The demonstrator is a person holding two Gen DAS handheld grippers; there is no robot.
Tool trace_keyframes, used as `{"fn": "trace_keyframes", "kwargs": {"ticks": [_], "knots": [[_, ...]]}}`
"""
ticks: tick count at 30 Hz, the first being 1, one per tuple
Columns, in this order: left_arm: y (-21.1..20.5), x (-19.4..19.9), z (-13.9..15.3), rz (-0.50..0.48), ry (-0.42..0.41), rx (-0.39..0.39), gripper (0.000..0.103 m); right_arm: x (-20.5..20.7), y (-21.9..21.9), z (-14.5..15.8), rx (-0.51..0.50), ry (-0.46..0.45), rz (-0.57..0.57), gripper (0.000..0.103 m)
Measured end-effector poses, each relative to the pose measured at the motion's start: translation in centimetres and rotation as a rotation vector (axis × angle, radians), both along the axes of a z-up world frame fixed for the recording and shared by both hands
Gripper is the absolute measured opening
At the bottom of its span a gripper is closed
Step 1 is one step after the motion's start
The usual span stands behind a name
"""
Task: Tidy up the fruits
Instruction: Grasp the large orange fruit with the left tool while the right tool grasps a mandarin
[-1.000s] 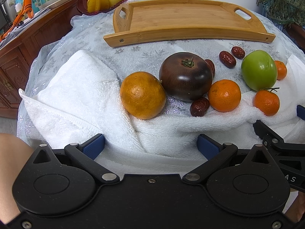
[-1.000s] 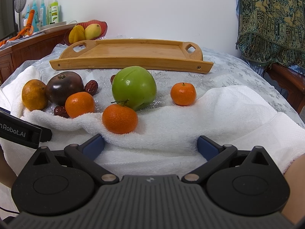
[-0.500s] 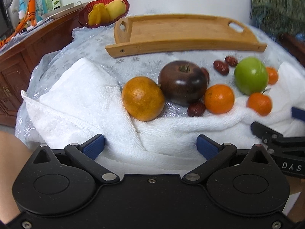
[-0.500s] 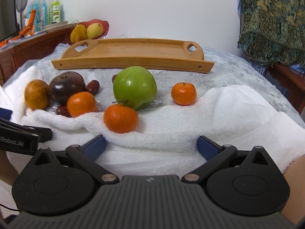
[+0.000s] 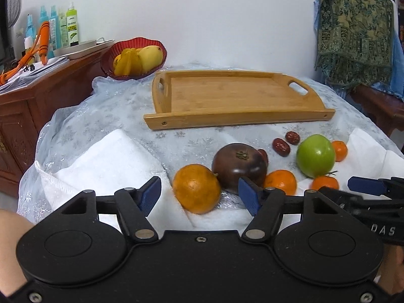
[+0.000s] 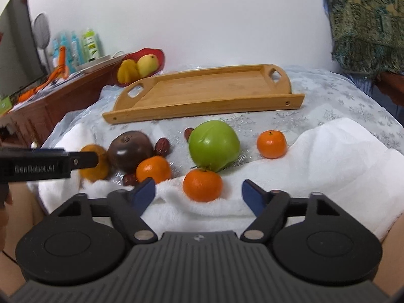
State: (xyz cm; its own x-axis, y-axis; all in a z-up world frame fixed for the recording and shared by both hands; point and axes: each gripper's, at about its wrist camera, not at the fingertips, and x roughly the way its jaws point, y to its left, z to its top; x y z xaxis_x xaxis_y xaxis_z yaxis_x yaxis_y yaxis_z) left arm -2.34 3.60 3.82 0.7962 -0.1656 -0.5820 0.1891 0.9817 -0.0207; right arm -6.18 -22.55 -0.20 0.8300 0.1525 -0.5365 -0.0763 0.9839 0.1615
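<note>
Clearly, the fruits lie loose along the towel (image 6: 328,156) edge, near the empty tray (image 5: 227,96) meant for them. The left gripper (image 5: 199,197) closes before the big orange (image 5: 196,192), the right gripper (image 6: 198,194) before a tangerine (image 6: 202,185); neither touches yet.

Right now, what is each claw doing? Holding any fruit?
Left gripper: closing, holding nothing.
Right gripper: closing, holding nothing.

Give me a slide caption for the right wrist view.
Right gripper, jaws closing on nothing, faces a mandarin on the white towel; bamboo tray behind holds nothing.
</note>
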Motion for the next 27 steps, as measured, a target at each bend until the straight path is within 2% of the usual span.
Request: {"fn": "trace_keyframes", "kwargs": {"ticks": [6,9,10,12,13,17,21,27], "knots": [[0.6,1.2,-1.4,0.027,0.024,0.004,0.067,0.7,0.7,-0.6,-0.023,0.026,-0.016,0.058],[0.7,1.4,-1.8,0.022,0.021,-0.002,0.065,0.7,1.0,-0.9,-0.041,0.014,-0.025,0.055],[0.7,1.4,-1.8,0.017,0.013,-0.003,0.062,0.8,1.1,-0.9,-0.043,0.012,-0.025,0.055],[0.7,1.2,-1.8,-0.011,-0.004,-0.009,0.047,0.9,1.1,-0.9,-0.037,0.009,-0.025,0.052],[0.6,1.2,-1.7,-0.021,-0.011,-0.016,0.045,1.0,1.1,-0.9,-0.034,0.009,-0.025,0.051],[0.0,1.4,-2.2,-0.035,-0.010,0.015,0.047,1.5,1.1,-1.0,-0.024,0.019,-0.031,0.047],[0.2,2.0,-3.3,-0.032,0.030,-0.010,0.049,1.9,0.7,-1.5,0.016,0.040,-0.049,0.042],[0.1,1.8,-3.1,-0.029,0.023,-0.001,0.047,1.2,0.9,-1.2,0.003,0.023,-0.052,0.041]]}}
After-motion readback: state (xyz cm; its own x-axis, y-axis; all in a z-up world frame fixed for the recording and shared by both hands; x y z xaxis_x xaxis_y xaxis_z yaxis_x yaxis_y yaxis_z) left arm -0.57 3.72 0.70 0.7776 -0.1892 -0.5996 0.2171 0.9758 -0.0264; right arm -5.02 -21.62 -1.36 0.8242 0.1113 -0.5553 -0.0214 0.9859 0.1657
